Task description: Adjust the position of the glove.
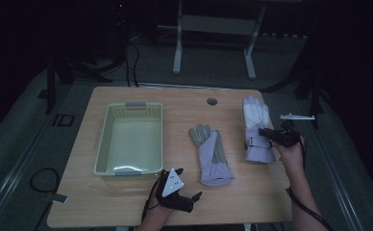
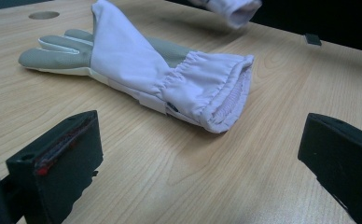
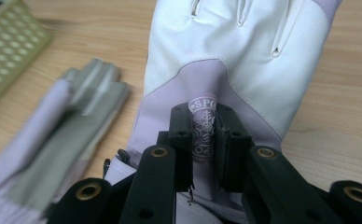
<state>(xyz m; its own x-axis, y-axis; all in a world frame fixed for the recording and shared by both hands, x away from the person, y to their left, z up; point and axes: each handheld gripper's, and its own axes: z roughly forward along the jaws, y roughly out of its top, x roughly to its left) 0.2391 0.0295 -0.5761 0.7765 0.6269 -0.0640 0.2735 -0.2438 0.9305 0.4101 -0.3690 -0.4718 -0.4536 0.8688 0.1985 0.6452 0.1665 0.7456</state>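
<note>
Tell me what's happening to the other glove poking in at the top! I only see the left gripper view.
Observer: The right claw is pinching the white-and-lilac glove at a fold near its wrist.
Operator: Is there somewhere to put it?
Observer: Yes, the high view shows a pale green basket, left of both gloves.
Operator: Which glove is closer to it?
Observer: The grey-palmed glove you can see. It lies between the basket and the pinched one.
</note>
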